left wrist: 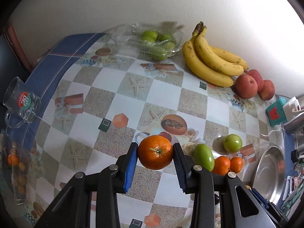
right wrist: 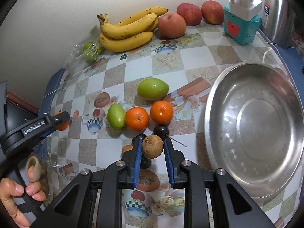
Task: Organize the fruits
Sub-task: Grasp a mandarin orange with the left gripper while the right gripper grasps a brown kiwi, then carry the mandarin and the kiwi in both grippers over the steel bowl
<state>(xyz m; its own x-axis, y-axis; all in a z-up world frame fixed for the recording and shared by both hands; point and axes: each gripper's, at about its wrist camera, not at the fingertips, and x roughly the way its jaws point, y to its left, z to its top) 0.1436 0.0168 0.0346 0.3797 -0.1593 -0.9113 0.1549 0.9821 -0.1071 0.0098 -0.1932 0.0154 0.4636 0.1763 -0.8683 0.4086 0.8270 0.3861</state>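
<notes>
My left gripper (left wrist: 154,148) is shut on an orange (left wrist: 155,152) and holds it above the table; it also shows in the right wrist view (right wrist: 62,122). My right gripper (right wrist: 152,142) is shut on a small brown round fruit (right wrist: 152,146). On the table lie two green fruits (right wrist: 153,88) (right wrist: 116,117), two oranges (right wrist: 137,118) (right wrist: 161,112) and a dark plum (right wrist: 161,130). Bananas (right wrist: 126,32) and three red apples (right wrist: 172,25) lie by the wall. A steel bowl (right wrist: 254,133) stands empty at the right.
A clear plastic tray of green fruits (left wrist: 157,41) sits at the back by the wall. A glass mug (left wrist: 22,102) stands at the left edge. A teal box with a white plug (right wrist: 241,19) and a steel kettle (right wrist: 279,13) stand at the back right.
</notes>
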